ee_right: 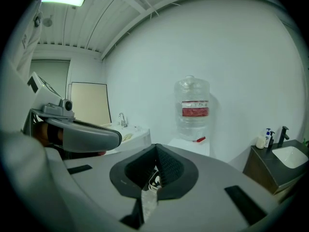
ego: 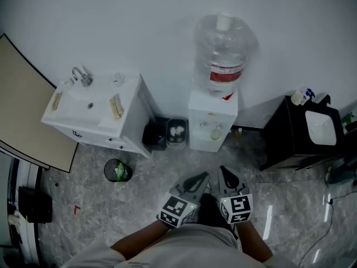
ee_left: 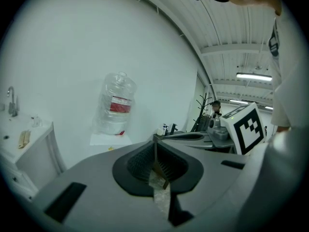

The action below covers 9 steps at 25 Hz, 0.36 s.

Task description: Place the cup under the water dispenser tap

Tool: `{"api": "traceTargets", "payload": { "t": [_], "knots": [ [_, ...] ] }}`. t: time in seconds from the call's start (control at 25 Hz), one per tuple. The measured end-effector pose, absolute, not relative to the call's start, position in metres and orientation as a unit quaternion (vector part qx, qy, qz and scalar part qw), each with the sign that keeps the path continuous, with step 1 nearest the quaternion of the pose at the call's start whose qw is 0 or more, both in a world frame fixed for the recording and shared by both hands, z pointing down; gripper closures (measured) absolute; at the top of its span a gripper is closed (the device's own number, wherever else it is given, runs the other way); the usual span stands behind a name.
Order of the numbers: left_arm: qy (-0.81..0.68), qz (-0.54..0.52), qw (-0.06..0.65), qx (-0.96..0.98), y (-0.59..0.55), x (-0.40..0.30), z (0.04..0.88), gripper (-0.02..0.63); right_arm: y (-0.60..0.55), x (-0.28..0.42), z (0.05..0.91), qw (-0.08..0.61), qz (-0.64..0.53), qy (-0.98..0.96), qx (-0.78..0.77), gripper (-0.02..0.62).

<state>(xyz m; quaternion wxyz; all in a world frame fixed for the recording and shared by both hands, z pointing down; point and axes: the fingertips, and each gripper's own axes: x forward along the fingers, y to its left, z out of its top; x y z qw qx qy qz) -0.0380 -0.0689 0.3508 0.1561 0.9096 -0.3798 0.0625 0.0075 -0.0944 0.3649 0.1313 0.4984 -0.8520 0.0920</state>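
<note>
A white water dispenser (ego: 212,121) with a big clear bottle (ego: 222,48) stands against the far wall; its taps (ego: 214,129) face me. It also shows in the left gripper view (ee_left: 110,139) and the right gripper view (ee_right: 192,144). I cannot make out a cup for certain; a small clear thing (ego: 118,79) sits on the white sink counter. My left gripper (ego: 201,178) and right gripper (ego: 223,173) are side by side low in the head view, well short of the dispenser. Both are shut with nothing between the jaws (ee_left: 155,148) (ee_right: 157,152).
A white sink cabinet (ego: 92,110) with a tap stands at the left, a black cabinet (ego: 298,133) with a white basin at the right. A dark bin (ego: 177,132) sits beside the dispenser and a round bin (ego: 117,171) on the marble floor. A beige board (ego: 25,105) leans far left.
</note>
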Motion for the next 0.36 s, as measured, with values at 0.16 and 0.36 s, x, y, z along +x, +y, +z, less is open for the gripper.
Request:
{"api": "traceTargets", "payload": {
  "t": [0.16,0.36],
  "knots": [
    [-0.382,0.065,0.153,0.909,-0.0641,-0.0405,0.3515,0.588,-0.0897,0.0049,0.3640,0.130,0.090,-0.852,0.498,0.580],
    [-0.381,0.065,0.155,0.909,-0.0596,-0.0417,0.3510,0.588,-0.0859,0.0038,0.3664,0.135,0.095,-0.852,0.497,0.580]
  ]
}}
